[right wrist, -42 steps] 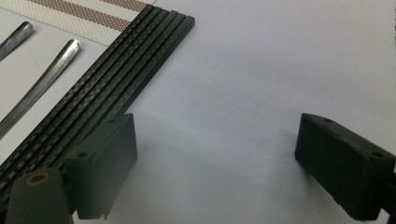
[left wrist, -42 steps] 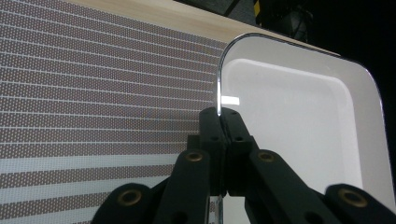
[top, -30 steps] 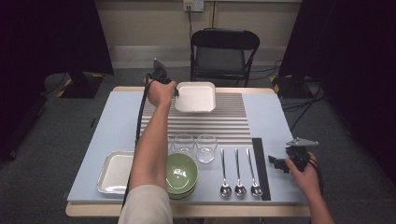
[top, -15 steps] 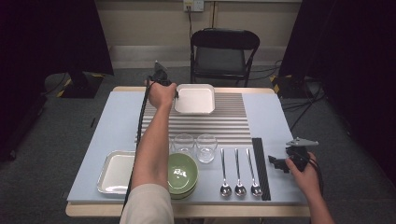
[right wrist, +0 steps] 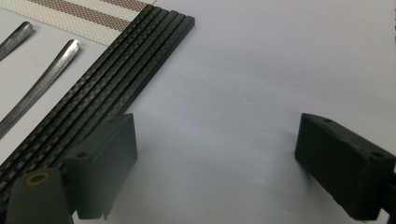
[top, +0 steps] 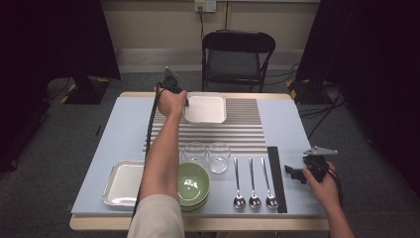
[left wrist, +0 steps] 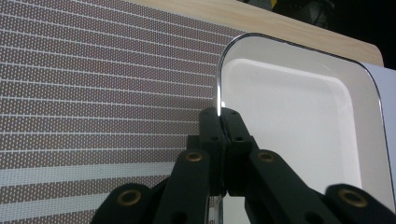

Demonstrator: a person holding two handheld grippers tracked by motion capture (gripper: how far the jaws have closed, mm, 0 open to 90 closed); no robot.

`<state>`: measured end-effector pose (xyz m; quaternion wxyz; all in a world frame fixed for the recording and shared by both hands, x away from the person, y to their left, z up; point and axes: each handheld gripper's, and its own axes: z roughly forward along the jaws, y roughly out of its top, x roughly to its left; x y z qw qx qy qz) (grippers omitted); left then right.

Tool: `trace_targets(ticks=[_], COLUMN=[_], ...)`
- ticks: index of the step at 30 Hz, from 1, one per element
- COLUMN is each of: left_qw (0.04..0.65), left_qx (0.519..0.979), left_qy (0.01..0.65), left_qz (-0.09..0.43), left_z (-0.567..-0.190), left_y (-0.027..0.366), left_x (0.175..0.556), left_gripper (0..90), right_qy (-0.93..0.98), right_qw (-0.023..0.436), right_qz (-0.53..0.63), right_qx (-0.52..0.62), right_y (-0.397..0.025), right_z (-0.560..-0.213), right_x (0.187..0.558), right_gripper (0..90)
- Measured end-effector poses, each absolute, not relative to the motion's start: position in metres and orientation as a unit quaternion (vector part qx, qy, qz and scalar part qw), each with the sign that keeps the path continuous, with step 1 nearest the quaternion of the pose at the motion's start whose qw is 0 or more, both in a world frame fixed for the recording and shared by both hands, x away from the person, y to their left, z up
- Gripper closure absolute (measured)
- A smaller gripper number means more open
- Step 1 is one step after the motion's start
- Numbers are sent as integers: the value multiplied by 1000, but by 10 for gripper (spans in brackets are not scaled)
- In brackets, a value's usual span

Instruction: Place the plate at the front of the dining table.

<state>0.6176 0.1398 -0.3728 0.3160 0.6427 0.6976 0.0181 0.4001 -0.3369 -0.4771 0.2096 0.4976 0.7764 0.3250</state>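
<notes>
A pale blue table [top: 124,129] carries a striped mat [top: 237,131], dishes, and spoons.

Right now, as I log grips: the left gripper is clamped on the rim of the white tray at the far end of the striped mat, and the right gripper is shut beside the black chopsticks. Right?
Not quite. The right gripper is open: the right gripper view shows its jaws wide apart over the table beside the black chopsticks. The rest holds: the left gripper is clamped on the white tray's rim.
</notes>
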Motion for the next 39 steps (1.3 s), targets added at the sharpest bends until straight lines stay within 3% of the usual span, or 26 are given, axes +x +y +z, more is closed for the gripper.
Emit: trace_targets(ticks=[39], left_qw=[295], left_qx=[642], left_qy=[707], left_qz=[17], left_z=[-397], left_y=[142], left_x=[622], left_gripper=[891], right_qy=[777], right_qw=[210], right_qz=[325], right_qx=[497], right_y=[-337], right_z=[-477], right_x=[400], right_gripper=[115])
